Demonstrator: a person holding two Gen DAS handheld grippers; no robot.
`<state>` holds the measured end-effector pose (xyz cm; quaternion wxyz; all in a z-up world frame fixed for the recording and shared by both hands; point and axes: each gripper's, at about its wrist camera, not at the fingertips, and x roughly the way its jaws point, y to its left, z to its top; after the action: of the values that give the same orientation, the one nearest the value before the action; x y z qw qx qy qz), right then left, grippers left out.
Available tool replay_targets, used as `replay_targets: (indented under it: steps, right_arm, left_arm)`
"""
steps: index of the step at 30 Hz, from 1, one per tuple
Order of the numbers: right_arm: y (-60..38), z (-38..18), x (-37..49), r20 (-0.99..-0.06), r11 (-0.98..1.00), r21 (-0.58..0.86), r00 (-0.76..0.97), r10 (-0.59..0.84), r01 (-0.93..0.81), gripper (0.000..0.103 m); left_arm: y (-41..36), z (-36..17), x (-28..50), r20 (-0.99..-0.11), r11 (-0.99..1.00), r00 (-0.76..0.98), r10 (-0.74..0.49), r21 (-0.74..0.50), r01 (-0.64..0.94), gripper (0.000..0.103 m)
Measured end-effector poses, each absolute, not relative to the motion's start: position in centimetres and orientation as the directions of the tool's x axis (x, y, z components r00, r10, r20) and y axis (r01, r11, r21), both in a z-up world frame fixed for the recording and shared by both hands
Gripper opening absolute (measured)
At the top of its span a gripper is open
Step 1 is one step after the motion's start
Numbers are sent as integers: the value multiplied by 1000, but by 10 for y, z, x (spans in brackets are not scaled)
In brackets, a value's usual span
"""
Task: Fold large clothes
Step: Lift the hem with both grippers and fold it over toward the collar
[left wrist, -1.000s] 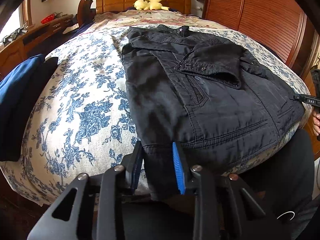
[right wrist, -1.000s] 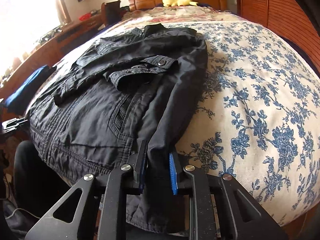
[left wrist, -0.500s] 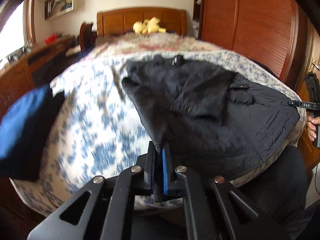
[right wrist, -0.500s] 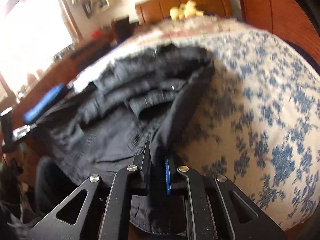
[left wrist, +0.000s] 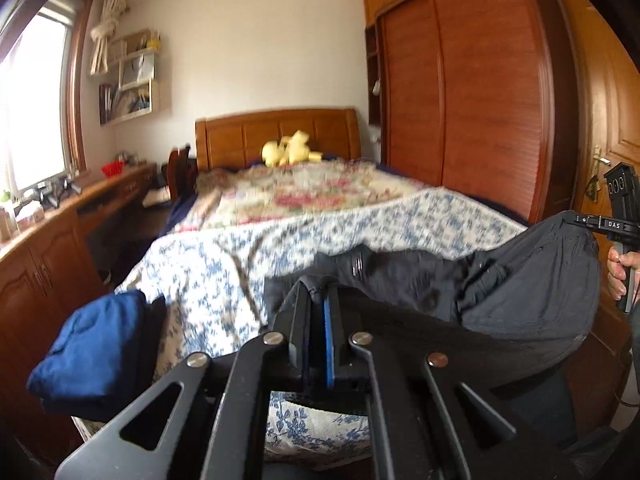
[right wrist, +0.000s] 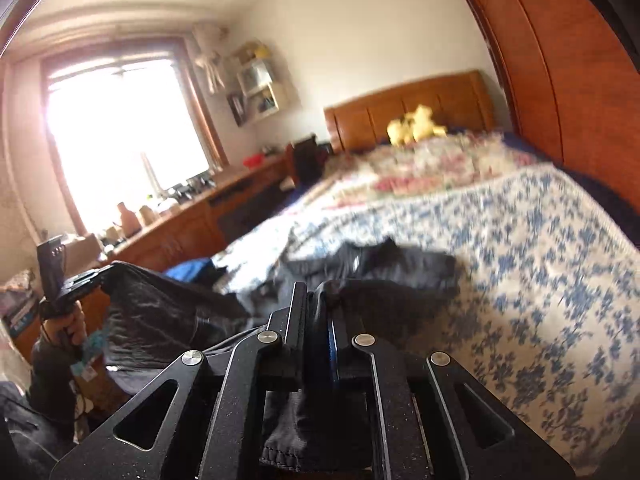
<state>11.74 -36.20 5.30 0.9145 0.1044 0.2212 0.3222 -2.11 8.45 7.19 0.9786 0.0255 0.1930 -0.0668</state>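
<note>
A black jacket [left wrist: 520,292] hangs lifted by its bottom hem above the foot of the bed. My left gripper [left wrist: 316,300] is shut on one hem corner, with dark cloth pinched between its blue pads. My right gripper [right wrist: 318,300] is shut on the other hem corner of the jacket [right wrist: 160,320], and cloth droops below its fingers. The jacket's upper part still lies bunched on the blue-flowered bedspread [right wrist: 540,248]. Each view shows the other gripper at its edge: the right gripper [left wrist: 588,222] far right, the left gripper [right wrist: 94,276] far left, both clamped on the stretched hem.
A folded blue garment [left wrist: 96,344] sits on the bed's near left corner. A yellow plush toy [left wrist: 290,151] rests by the wooden headboard [left wrist: 276,136]. A wooden wardrobe [left wrist: 480,100] lines the right side, and a long desk [left wrist: 60,216] stands under the window on the left.
Both grippers closed on the jacket's hem corners and rose, lifting the hem off the bed. The views tipped up from the bedspread toward the headboard and walls.
</note>
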Motion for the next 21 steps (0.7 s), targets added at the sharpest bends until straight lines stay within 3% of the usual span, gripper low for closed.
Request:
replay_targets:
  steps: [5,11,21]
  right_arm:
    - [-370,65,94,-316,773,296,706,634,-561,6]
    - [-358,22,127,-417,801,290,684,598,-524,6]
    - [-339,-46,230,-474,859,237,718,510,-454,6]
  left_arm:
    - [83,73,-31,-369,990,921,-121,23,139,3]
    - [90,33,21,-452,994,886,-100,-9,108,3]
    - [88,-19,134,-478,998,876,-57,1,65,4]
